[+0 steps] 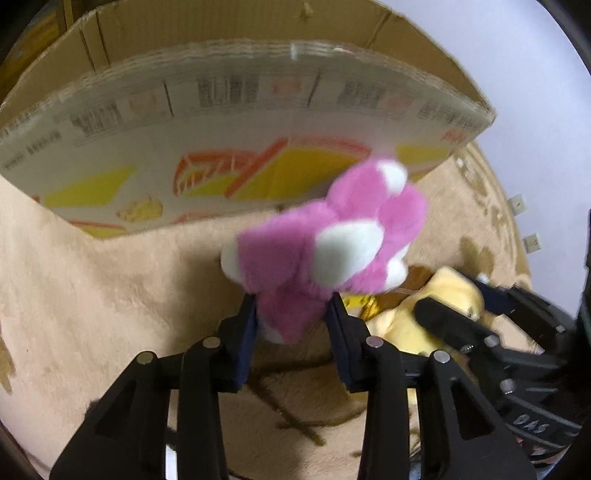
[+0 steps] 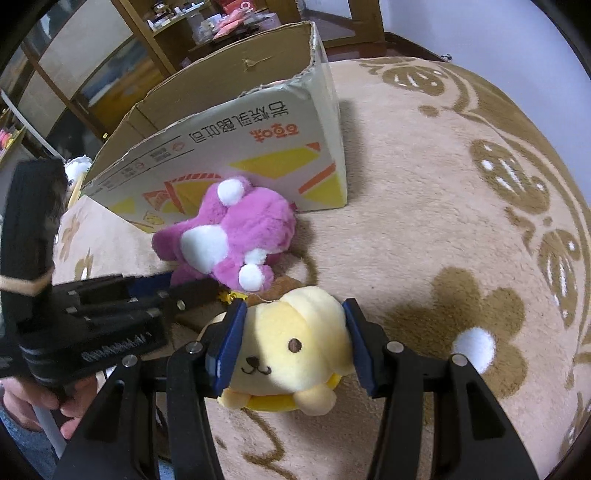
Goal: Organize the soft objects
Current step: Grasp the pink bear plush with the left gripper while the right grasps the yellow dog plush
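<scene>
A pink and white plush toy hangs in front of the cardboard box, and my left gripper is shut on its lower end. Just to its right a yellow plush dog rests on the beige rug. My right gripper is shut on the dog's head, one blue pad pressing each side. The two toys lie close together, the pink one nearer the box.
The open cardboard box stands on the patterned rug, its printed wall facing me. A wooden shelf with small items is behind it. A person's hand holds the left gripper. Open rug lies to the right.
</scene>
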A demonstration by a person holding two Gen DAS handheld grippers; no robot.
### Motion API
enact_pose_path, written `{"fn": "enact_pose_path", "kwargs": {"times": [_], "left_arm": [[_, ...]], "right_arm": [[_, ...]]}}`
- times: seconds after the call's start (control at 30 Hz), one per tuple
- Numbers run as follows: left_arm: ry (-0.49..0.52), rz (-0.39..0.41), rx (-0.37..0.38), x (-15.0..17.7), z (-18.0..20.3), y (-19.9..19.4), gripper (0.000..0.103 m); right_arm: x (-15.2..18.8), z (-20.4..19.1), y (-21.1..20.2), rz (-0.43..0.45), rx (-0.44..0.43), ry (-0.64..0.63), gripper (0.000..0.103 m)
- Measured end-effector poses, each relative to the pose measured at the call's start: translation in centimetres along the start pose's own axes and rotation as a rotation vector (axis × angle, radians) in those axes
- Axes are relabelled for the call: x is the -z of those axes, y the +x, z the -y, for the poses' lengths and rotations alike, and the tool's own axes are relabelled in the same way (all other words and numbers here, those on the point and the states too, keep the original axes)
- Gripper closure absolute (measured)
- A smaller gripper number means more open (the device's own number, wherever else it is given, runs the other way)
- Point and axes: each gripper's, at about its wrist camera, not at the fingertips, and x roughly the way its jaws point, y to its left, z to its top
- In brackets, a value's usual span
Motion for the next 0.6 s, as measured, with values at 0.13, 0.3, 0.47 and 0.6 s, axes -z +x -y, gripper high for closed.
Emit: {"fn": "enact_pose_path", "kwargs": {"times": [0.13,0.3,0.47,0.6], "left_arm": [[0.003,0.031,-0.005,0.4,0.3,0.1,0.073],[0.006,0.047,-0.009,0.6,0.2,0.1,0.077],[0.067,0.062,-0.026,0.6,0.9,-0.3,0.076],[0.09,0.045,-0.056,0.2,1.3,0.1,0.07]], "right_arm": [[-0.1,-0.5,0.0,0.007,0.017,-0.017,0.047],[-0.1,-0.5,-0.9,0.043,0.03,-0.005,0.048],[-0.3,0.4,-1.6,0.063,0.043,0.024,0.048],[-0.4,0.5,-1.5,0.06,0.041,0.032,0.048]]}}
